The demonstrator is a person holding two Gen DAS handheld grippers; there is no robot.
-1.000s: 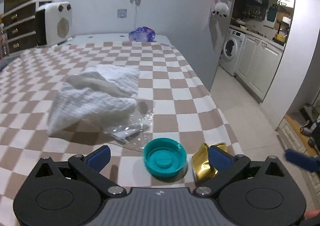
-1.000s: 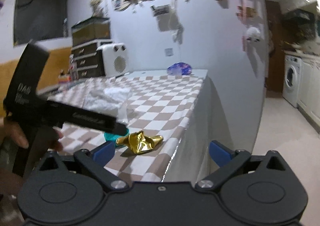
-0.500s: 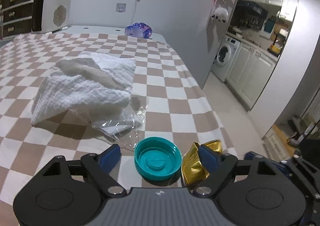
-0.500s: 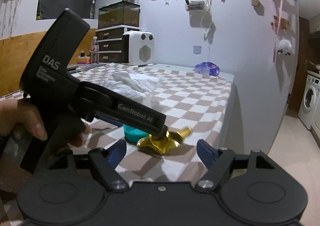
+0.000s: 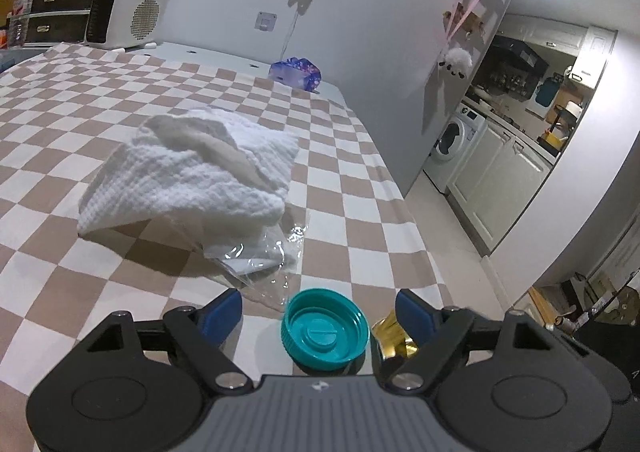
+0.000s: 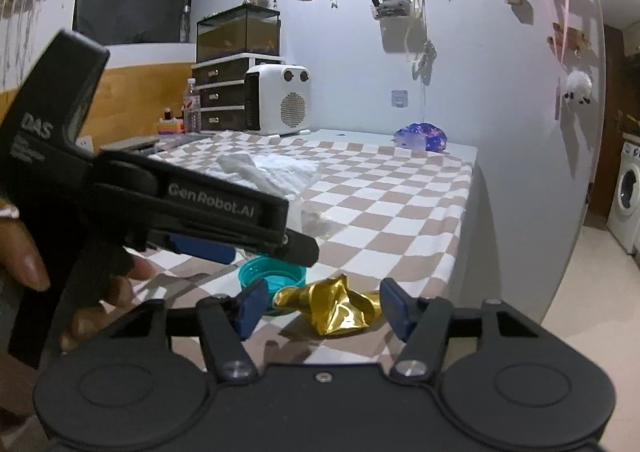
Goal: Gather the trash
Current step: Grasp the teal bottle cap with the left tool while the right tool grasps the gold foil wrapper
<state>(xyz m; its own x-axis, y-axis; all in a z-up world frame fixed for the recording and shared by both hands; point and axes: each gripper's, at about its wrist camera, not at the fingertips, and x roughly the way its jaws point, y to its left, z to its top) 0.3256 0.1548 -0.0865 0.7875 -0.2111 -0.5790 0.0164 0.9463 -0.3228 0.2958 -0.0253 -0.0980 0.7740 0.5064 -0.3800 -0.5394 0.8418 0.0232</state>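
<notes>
From the left wrist, the left gripper (image 5: 318, 310) stands with jaws wide around the teal cap (image 5: 325, 334) at six o'clock on the checked surface (image 5: 344, 180); it looks light, rigid and slick, best pinched across its ribbed rim. From the right wrist, the right gripper (image 6: 320, 308) has jaws wide about the gold foil wrapper (image 6: 334, 310) near the surface's edge, which looks featherlight and crushable, so take its bunched middle.

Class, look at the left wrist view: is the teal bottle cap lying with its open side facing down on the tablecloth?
No, the teal bottle cap lies open side up, its hollow inside and inner ridge plainly showing.

You see a teal cap (image 5: 325, 330) beside a gold wrapper (image 6: 335, 307) on the brown-and-white checked cloth (image 5: 352, 188); farther off, a white towel (image 5: 192, 176).
</notes>
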